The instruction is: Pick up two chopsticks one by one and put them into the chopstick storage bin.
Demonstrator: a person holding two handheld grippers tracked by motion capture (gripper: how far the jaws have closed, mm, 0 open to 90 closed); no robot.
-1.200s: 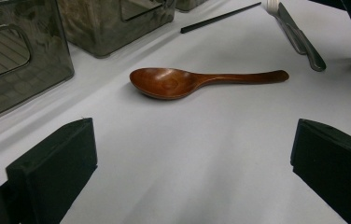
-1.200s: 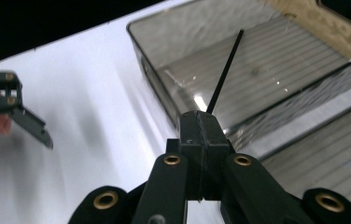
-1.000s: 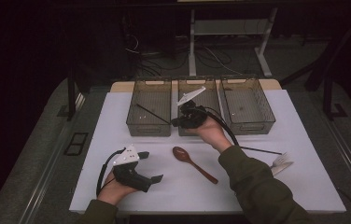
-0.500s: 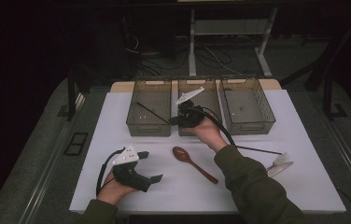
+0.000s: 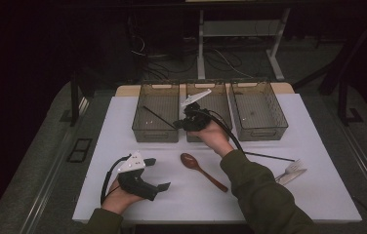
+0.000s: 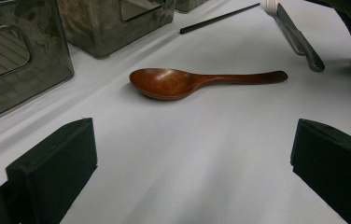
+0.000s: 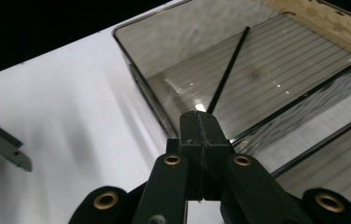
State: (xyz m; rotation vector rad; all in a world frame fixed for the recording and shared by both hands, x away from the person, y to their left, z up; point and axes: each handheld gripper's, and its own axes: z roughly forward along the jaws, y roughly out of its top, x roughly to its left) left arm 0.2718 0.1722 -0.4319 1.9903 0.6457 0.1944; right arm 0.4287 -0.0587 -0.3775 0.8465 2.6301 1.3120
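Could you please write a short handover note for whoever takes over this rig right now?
Right hand-held gripper: shut on a black chopstick, whose far end lies in the left bin.
Left hand-held gripper: open, resting on the table, facing the wooden spoon.
Done: that chopstick is nearly placed, not yet released.
Left: second chopstick, spoon, and the fork and knife at the table's right side. The middle bin and right bin look empty.

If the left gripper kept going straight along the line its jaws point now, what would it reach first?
Most likely the wooden spoon: it lies crosswise straight ahead of the open left gripper, with bare white table between. Beyond it stand the grey bins, though depth is hard to judge.
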